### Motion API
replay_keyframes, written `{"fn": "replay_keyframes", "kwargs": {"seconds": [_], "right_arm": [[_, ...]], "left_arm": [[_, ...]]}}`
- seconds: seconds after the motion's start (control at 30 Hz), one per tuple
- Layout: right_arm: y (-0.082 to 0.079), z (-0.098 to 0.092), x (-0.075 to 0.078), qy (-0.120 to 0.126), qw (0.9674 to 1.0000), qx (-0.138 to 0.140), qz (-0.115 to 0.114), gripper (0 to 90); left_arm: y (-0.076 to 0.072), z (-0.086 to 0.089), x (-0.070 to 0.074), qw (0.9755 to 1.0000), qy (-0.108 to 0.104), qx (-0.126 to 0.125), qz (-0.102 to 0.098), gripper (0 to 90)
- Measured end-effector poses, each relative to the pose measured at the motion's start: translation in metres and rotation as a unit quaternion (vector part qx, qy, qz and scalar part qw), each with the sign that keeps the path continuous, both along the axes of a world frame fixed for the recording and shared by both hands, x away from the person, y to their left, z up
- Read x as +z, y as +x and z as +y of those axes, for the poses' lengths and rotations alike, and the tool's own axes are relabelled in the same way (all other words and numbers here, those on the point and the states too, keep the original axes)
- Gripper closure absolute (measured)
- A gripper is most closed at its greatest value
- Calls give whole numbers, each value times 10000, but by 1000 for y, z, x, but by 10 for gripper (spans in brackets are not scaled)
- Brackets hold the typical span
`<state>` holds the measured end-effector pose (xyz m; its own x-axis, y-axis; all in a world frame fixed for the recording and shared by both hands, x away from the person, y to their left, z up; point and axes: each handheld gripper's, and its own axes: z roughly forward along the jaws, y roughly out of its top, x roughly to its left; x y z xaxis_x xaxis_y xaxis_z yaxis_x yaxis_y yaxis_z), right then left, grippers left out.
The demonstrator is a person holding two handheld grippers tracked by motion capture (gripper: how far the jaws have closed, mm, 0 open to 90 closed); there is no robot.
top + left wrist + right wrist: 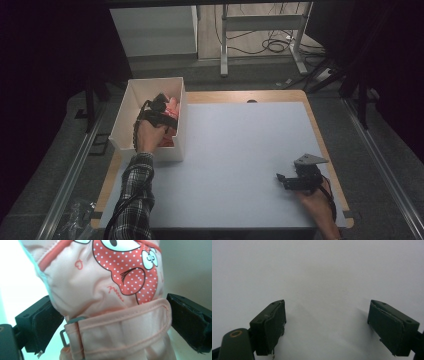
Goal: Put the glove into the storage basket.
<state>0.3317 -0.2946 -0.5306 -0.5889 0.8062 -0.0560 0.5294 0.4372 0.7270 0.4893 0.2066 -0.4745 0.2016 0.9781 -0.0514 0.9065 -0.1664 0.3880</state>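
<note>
High view: we reach our left gripper (161, 102) into the white box (129, 102), jaws spread wide either side of the pink glove (107, 300) lying inside it, pads not pressing. Well right of the box, our right gripper (281, 179) rests on the table (240, 145), wide and empty.

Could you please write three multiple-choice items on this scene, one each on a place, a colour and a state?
1. Where is the mitten?
A. in the white box
B. on the mat's middle
C. on the floor

2. What colour is most of the mitten?
A. blue
B. pale pink
C. black

3. How does the right gripper stand?
A. shut on the mitten
B. shut on nothing
C. open over the white mat

Answers:
1 A, the high view shows the left gripper and the pink cloth inside the box.
2 B, the left gripper view shows pale pink fabric with a red dotted patch.
3 C, its fingers stand wide apart over bare mat.
</note>
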Motion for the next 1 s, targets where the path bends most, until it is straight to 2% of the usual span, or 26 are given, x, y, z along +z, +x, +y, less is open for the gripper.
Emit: {"fn": "replay_keyframes", "kwargs": {"seconds": [0.33, 0.53, 0.77, 1.0], "right_arm": [[0, 0, 0, -2, 10000, 2, -1, 155], [0, 0, 0, -2, 10000, 1, -1, 155], [0, 0, 0, -1, 10000, 2, -1, 155], [0, 0, 0, -3, 10000, 1, -1, 155]], "left_arm": [[-10, 1, 13, 9994, -109, -122, -316, 39], [-15, 1, 18, 9988, -84, -164, -464, 39], [-24, 6, 24, 9974, -132, -254, -662, 39], [-31, 9, 29, 9956, -290, -301, -837, 39]]}}
